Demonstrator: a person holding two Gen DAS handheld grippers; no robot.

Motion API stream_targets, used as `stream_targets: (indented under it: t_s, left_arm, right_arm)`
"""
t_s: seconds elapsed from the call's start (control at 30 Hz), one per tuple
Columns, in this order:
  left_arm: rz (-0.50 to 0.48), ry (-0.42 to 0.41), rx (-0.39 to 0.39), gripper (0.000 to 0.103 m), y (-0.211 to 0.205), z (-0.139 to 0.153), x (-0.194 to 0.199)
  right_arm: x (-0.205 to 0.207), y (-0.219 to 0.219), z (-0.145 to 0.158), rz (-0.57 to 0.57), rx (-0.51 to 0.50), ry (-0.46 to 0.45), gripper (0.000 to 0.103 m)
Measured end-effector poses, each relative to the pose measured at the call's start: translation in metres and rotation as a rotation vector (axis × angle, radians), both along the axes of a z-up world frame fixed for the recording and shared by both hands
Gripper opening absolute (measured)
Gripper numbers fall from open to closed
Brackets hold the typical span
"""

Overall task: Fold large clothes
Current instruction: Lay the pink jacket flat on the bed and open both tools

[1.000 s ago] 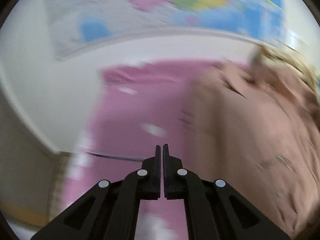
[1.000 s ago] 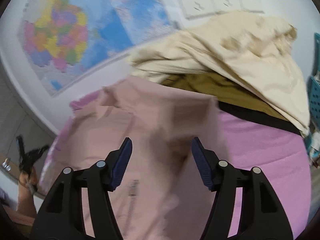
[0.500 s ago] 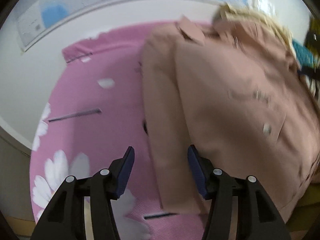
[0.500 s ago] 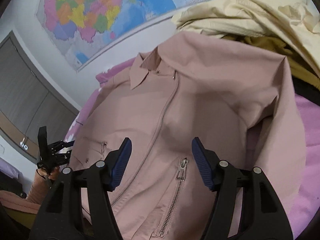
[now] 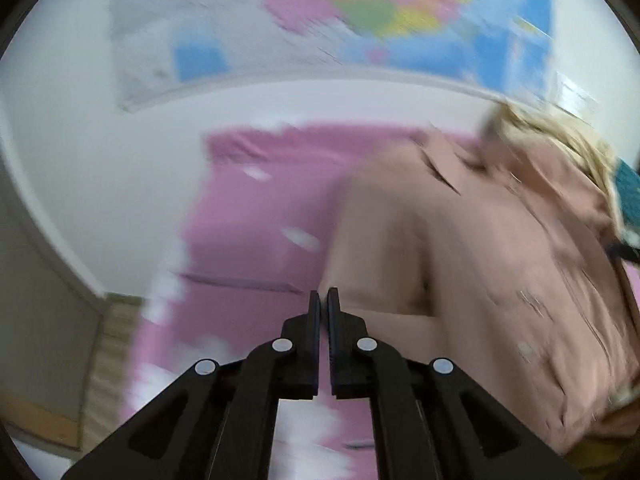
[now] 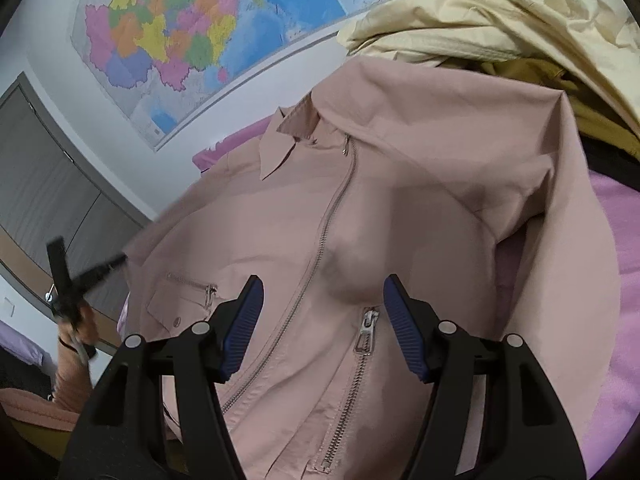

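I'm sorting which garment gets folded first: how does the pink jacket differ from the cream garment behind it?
The pink jacket lies spread out front-up, with its long zipper and collar showing; the cream garment is a crumpled heap with no such detail visible. The pink jacket lies right under the open right claw; the cream garment lies further back, by the wall. Both are large, plain-coloured pieces on the pink bedsheet.

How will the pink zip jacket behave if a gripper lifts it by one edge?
Probably floppy: the pink jacket lies creased and draped over the pile. Likely light, since the cloth looks thin. Its zipper may stiffen the front slightly.
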State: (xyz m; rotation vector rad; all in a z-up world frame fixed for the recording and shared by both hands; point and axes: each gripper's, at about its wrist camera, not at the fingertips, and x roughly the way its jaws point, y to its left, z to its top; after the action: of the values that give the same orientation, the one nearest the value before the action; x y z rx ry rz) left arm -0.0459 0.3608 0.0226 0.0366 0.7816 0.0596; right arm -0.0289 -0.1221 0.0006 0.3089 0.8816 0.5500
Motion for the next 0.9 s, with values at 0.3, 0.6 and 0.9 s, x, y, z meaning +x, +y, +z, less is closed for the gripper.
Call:
stream_targets:
  t_s: [0.3,0.6,0.9]
  left_arm:
    - [0.071,0.092,0.119,0.049,0.017,-0.022,0.016]
    - [-0.095,0.188,-0.275,0.065,-0.010,-0.071,-0.021]
    - [0.149,0.028,0.040,0.004,0.014,-0.013,-0.002]
  right_arm:
    - [-0.001,-0.014,-0.016,-0.036,0.001,0.042,0.063]
    - [-0.007,-0.016,-0.019,-0.032,0.007,0.051,0.065]
    - [-0.009,-0.016,-0.016,-0.044,0.009,0.044,0.065]
